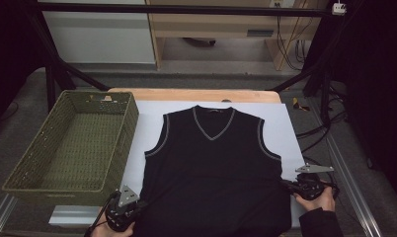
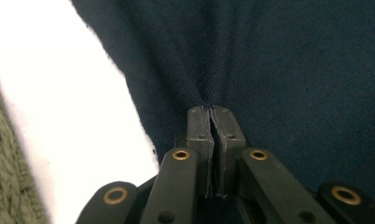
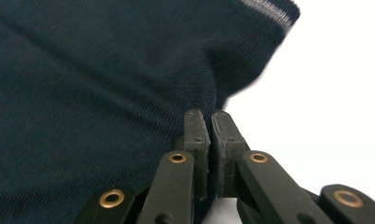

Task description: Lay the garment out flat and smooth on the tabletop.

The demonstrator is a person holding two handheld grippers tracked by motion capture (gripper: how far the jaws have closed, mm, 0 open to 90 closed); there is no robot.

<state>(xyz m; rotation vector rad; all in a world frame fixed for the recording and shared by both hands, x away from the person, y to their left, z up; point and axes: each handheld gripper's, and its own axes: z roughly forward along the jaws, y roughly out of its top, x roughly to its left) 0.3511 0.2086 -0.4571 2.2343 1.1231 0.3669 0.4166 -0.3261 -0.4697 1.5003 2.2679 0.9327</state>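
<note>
Lying flat and face up on the white sheet (image 1: pixel 152 123), neck toward the far edge, the dark sleeveless vest (image 1: pixel 214 168) spread almost to the near edge of the table. Looked soft and light, a fine knit likely to sag, stretch and drape once lifted, so best taken at both side seams together to keep it even. Left gripper (image 1: pixel 137 203) pinched shut on a fold of the vest's left side edge low down, fabric puckered up into the pads (image 2: pixel 200 130). Right gripper (image 1: pixel 285 183) likewise clamped on the opposite edge, cloth bunched between its pads (image 3: pixel 197 128), grey-trimmed armhole just beyond. Both holds seemed near the edge, so slipping out under a hard tug judged possible. Green woven basket (image 1: pixel 33 163) stood just left of the sheet, touching nothing.
</note>
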